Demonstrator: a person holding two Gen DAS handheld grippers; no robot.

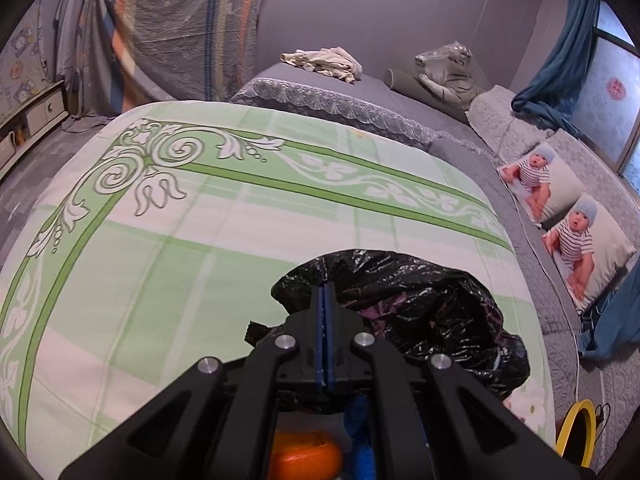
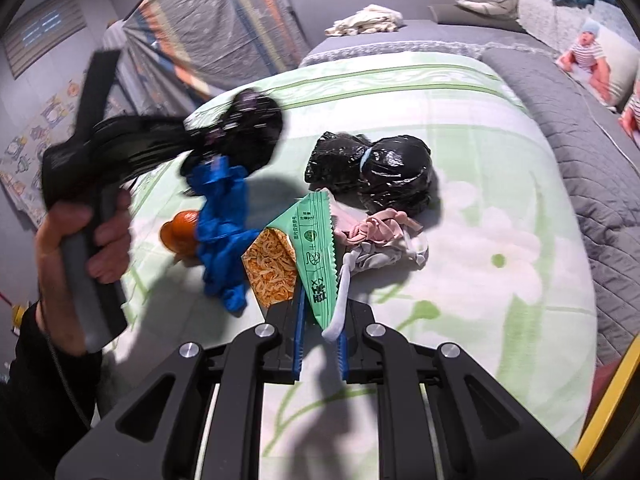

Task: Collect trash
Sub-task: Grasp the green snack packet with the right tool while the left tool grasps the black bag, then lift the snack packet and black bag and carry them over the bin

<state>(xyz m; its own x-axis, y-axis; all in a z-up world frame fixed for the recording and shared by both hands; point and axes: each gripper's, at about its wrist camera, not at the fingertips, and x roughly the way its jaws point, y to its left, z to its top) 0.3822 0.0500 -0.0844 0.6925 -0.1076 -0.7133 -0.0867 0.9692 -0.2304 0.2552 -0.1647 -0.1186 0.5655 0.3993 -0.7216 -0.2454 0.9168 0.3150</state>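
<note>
Collecting is barely begun: left tongs pinch a black bag, right tongs nip the green wrapper; blue glove, orange, rags remain on the bed

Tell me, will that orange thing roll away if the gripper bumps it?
Probably a little. The orange fruit looks round, so it may roll. But the soft green bedspread and blue crumpled plastic touching it would likely stop it quickly.

Left gripper: black linkage arms, four round silver screw heads, blue ribbed pads. Right gripper: identical build, blue serrated pads. Person's hand on a grey-and-black handle; black sleeve; thin dark cable alongside.
</note>
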